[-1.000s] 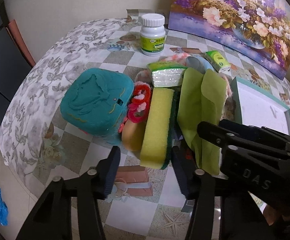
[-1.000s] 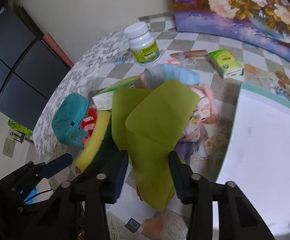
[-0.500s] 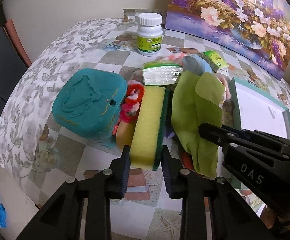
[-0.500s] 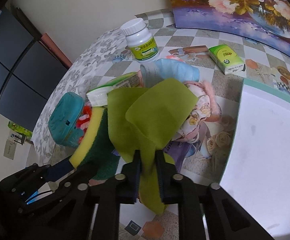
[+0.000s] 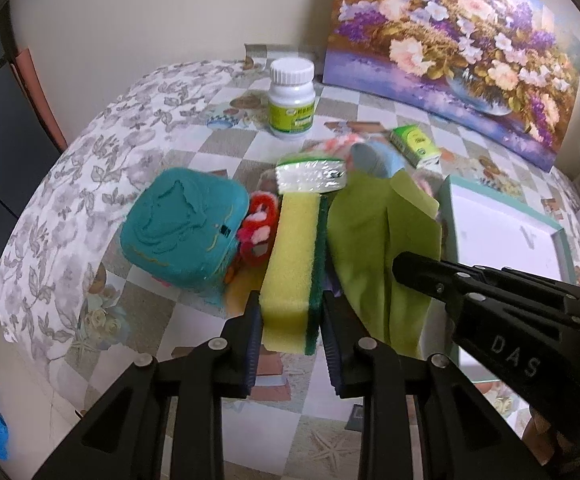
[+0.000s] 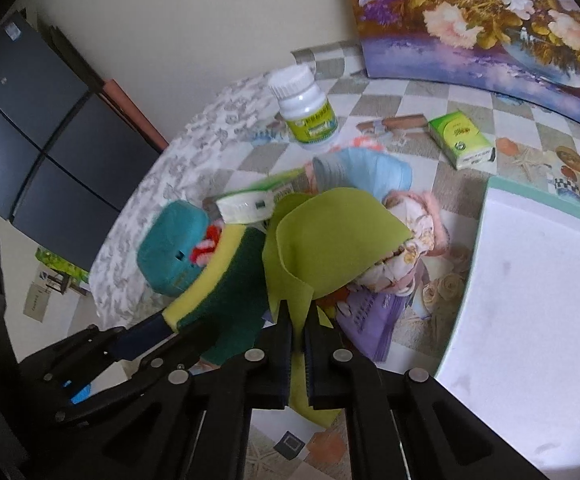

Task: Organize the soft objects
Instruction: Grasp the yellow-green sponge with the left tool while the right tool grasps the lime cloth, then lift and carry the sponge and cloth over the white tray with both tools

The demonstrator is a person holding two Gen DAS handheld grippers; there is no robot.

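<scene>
Sponge [image 5: 293,268], yellow with green scrub side, clamped on its near end by left gripper [image 5: 290,320] jaws. Green cloth [image 6: 321,240] just right of sponge, pinched thin by right gripper [image 6: 297,344] jaws. Teal pouch [image 5: 182,228] left of sponge, white tray [image 5: 505,236] right of cloth, white bottle [image 5: 291,100] behind, all on the desk [image 5: 130,312].
</scene>
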